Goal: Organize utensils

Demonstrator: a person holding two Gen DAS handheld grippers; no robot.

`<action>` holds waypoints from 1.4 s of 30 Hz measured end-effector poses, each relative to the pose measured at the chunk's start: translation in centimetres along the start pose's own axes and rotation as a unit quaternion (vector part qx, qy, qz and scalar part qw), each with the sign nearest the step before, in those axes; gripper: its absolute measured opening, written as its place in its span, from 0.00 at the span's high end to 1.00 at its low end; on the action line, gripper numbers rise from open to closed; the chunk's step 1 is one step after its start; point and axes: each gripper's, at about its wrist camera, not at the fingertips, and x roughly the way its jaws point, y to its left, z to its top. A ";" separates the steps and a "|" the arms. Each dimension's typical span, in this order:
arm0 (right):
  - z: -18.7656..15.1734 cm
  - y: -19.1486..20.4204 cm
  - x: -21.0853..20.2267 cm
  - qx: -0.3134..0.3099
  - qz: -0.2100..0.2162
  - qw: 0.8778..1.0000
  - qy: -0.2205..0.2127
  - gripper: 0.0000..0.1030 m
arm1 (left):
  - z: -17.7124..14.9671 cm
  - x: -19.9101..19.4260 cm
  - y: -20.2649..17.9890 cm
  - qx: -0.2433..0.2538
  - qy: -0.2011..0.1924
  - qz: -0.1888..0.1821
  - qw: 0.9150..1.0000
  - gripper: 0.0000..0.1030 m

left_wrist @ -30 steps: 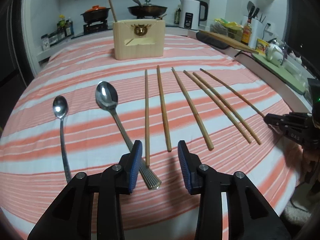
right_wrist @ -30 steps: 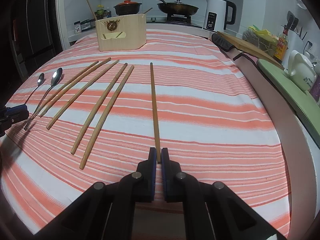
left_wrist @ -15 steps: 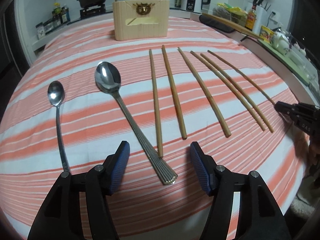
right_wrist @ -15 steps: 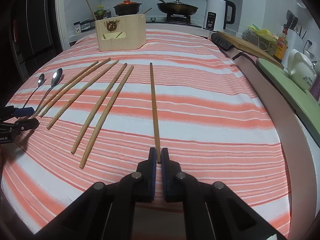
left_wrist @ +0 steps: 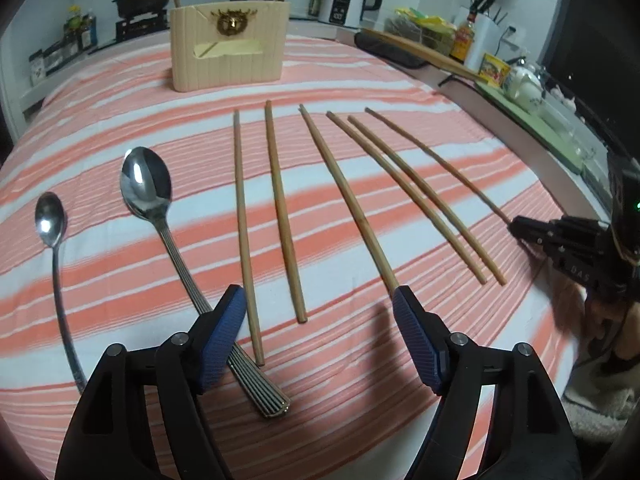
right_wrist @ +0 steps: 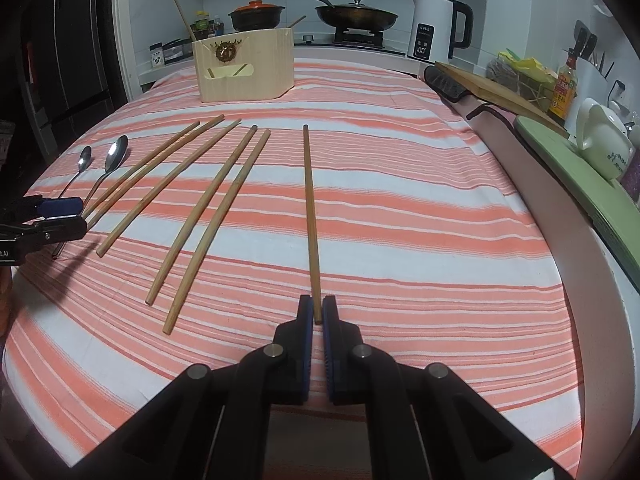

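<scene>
Several wooden chopsticks lie side by side on a striped cloth. My right gripper (right_wrist: 318, 312) is shut on the near end of the rightmost chopstick (right_wrist: 310, 208), which still lies flat; this gripper also shows in the left wrist view (left_wrist: 520, 229). My left gripper (left_wrist: 318, 312) is open wide and empty, low over the near ends of two chopsticks (left_wrist: 286, 220). A large spoon (left_wrist: 160, 216) and a small spoon (left_wrist: 50, 224) lie to its left. A wooden utensil holder (left_wrist: 230, 46) stands at the back with one chopstick in it.
The striped cloth (right_wrist: 420, 208) covers the table. A raised rim runs along the right side, with a green tray (right_wrist: 580, 184), a white teapot (right_wrist: 604, 140) and a cutting board (right_wrist: 492, 88). A kettle (right_wrist: 436, 26), pans and bottles stand behind.
My left gripper has opened much wider and moved closer over the chopsticks' near ends. My right gripper has stayed shut on its chopstick without moving.
</scene>
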 end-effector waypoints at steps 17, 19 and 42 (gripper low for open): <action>0.1 -0.4 0.2 0.000 -0.006 1.000 -0.001 0.95 | -2.3 -2.0 1.6 -0.002 -0.010 0.079 0.997 0.54; 0.2 -0.4 0.3 -0.001 -0.009 1.000 -0.002 0.95 | -2.3 -1.8 0.7 0.015 -0.013 0.090 0.996 0.66; 0.1 -1.3 0.4 0.001 0.006 1.000 -0.005 0.95 | -2.6 -2.1 0.8 0.005 -0.027 0.107 0.994 0.97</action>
